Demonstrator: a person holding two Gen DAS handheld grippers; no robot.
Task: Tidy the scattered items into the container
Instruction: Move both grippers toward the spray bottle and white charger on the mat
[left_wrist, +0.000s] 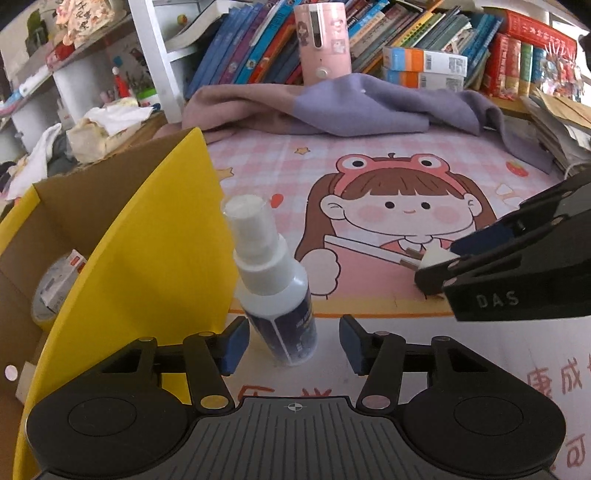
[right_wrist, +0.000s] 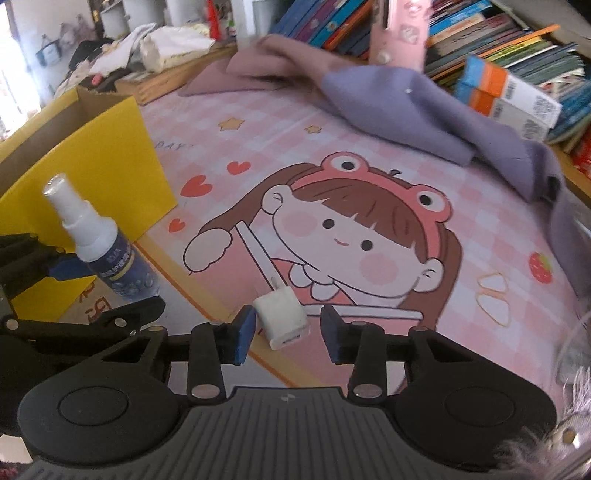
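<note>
At lower left of the desk (left_wrist: 480, 354), beside the yellow box (left_wrist: 122, 273), the bottle (left_wrist: 275, 291) stands between the wide-open left tool (left_wrist: 293, 345), while lower centre the plug (right_wrist: 282, 319) lies between the wide-open right tool (right_wrist: 288, 334).

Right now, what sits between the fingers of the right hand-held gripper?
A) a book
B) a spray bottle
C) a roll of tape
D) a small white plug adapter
D: the white plug adapter lies on the mat between the open fingers of the right hand-held gripper; the spray bottle stands by the left one.
</note>
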